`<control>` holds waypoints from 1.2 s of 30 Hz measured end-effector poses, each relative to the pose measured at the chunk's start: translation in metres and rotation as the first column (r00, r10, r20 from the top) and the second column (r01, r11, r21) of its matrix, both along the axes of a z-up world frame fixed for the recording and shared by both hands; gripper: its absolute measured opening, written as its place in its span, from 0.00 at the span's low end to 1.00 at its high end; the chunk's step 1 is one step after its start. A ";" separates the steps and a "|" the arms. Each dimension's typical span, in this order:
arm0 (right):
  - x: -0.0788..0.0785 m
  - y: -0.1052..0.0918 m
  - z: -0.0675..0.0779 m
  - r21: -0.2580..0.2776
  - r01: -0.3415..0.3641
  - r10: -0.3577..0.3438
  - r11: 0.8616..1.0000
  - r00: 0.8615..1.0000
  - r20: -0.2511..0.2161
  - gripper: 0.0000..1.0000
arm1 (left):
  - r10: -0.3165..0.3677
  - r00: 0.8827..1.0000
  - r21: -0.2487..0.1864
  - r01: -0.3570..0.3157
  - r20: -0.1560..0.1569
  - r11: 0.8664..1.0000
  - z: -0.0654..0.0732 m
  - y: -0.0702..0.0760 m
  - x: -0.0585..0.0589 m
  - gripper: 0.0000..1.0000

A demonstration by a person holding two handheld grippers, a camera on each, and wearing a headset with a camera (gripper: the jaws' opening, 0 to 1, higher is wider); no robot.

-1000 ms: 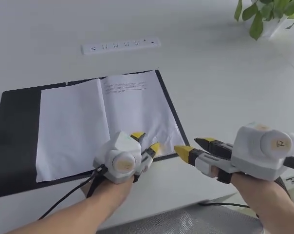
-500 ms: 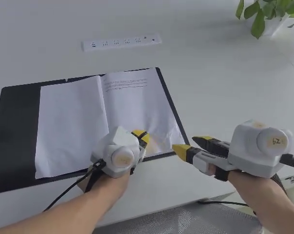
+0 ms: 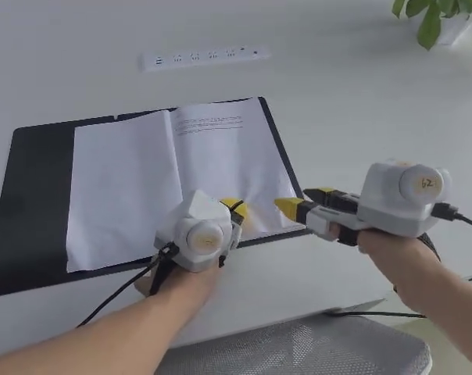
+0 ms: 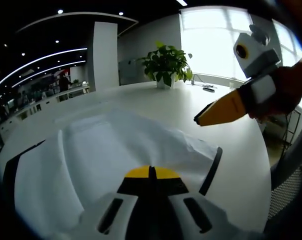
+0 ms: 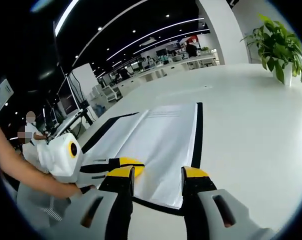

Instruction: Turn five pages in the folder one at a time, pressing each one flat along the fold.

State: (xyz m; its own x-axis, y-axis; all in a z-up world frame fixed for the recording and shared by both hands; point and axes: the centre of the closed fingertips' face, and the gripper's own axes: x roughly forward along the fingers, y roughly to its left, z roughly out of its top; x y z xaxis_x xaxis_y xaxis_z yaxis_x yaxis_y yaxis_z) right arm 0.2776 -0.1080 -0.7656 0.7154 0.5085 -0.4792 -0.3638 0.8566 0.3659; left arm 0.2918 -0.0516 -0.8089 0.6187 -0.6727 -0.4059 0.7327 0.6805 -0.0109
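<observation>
The yellow-tipped black jaws of the left gripper point(image 4: 150, 172) are pressed together with a thin seam between them, at the near edge of the white right-hand page point(image 3: 228, 160). Whether a sheet is caught in that seam cannot be told. The paper around them is matte and smooth, and in the left gripper view it swells in a soft hump ahead of the tips, with a small wrinkle toward its right edge. The right gripper point(image 5: 158, 175) has the same white plastic shell and black, yellow-capped jaws; its jaws stand parted with nothing between them, just off the near right corner of the flat black folder point(image 3: 33, 195). The folder lies open on the smooth white tabletop point(image 3: 361, 101), its thin dark cover showing as a border round the sheets. The head view gives the left stack of blank white sheets point(image 3: 123, 195), the fold point(image 3: 178, 176) down the middle, a few lines of small print at the top of the right-hand page, a long white power strip point(image 3: 201, 56) beyond the folder, and a black cable point(image 3: 119, 295) trailing from the left gripper. The gripper views give a green leafy potted plant point(image 4: 166, 62) on the far part of the table, and an office hall with strips of ceiling lights behind.
</observation>
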 end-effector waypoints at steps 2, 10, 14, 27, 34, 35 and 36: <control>0.008 0.002 -0.004 0.007 -0.002 0.002 1.000 1.000 -0.006 0.36 | 0.003 1.000 -0.002 -0.003 0.002 1.000 0.000 0.000 0.000 0.00; 0.022 0.003 -0.019 0.038 0.031 -0.028 0.999 0.997 -0.066 0.35 | 0.004 1.000 -0.003 -0.004 0.000 1.000 -0.001 -0.001 0.001 0.00; 0.021 0.005 -0.019 0.059 0.042 -0.038 0.997 0.996 -0.076 0.34 | 0.002 1.000 -0.003 -0.002 -0.001 1.000 -0.001 -0.001 0.001 0.00; 0.021 0.005 -0.017 0.060 0.039 -0.035 0.997 0.996 -0.077 0.33 | -0.004 1.000 -0.007 0.004 -0.003 1.000 -0.001 -0.001 0.001 0.00; 0.021 -0.003 -0.018 0.049 0.055 -0.051 0.997 0.996 -0.069 0.21 | -0.004 1.000 -0.009 0.004 0.002 1.000 -0.001 -0.001 0.000 0.00; 0.021 -0.004 -0.019 0.047 0.055 -0.051 0.997 0.996 -0.074 0.20 | -0.004 1.000 -0.008 0.004 0.002 1.000 -0.001 -0.001 0.000 0.00; 0.020 -0.005 -0.019 0.045 0.054 -0.051 0.997 0.996 -0.078 0.18 | -0.004 1.000 -0.008 0.004 0.002 1.000 -0.001 -0.001 0.000 0.00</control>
State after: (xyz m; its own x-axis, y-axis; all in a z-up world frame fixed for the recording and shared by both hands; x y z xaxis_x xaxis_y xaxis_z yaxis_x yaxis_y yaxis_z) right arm 0.2980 -0.1128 -0.7850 0.7039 0.4947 -0.5098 -0.2881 0.8548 0.4317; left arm 0.2921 -0.0524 -0.8099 0.6167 -0.6784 -0.3993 0.7353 0.6775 -0.0154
